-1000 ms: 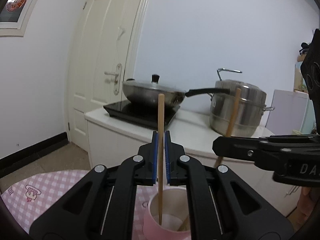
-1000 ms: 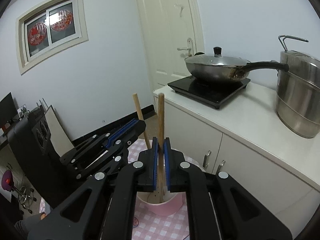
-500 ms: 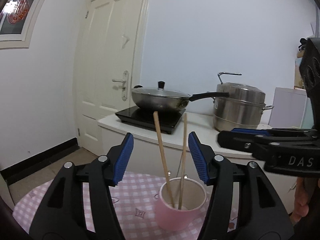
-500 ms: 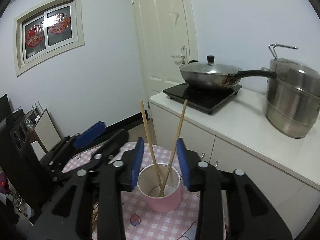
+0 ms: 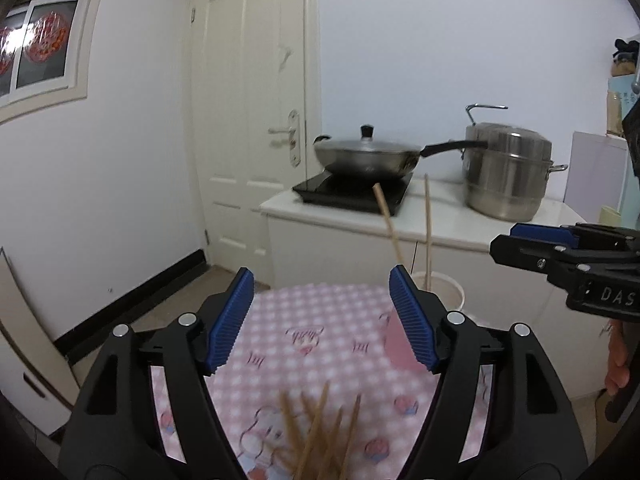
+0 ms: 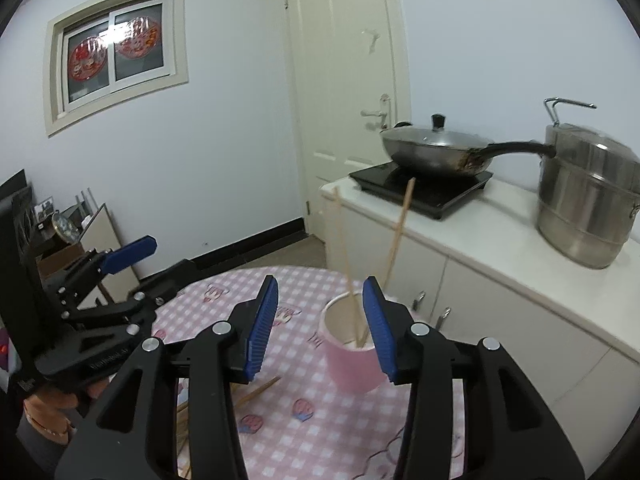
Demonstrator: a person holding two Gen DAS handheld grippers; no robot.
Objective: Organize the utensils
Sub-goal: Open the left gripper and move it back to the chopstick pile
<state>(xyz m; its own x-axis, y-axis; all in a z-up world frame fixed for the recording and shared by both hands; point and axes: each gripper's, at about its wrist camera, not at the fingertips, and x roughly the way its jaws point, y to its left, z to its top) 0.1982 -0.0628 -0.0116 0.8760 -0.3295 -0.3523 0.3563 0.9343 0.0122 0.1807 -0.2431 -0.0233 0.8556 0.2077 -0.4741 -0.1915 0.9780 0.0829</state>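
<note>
Through the left wrist view, the left gripper (image 5: 322,320) is opening, nothing between its jaws, over blurred loose chopsticks (image 5: 320,428) at the near edge, likely next to be sorted; the pink cup (image 5: 440,292) hides behind its right finger. Across the right wrist view, the right gripper (image 6: 320,324) is opening empty, revealing two chopsticks (image 6: 396,236) leaning inside the cup on the checked tablecloth (image 6: 320,420).

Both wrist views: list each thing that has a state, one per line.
Left gripper: opening, nothing between its fingers.
Right gripper: opening, empty.
Pink cup: upright, two chopsticks leaning inside.
Loose chopsticks: lying on the tablecloth.
Wok: lidded.
Door: shut.
</note>
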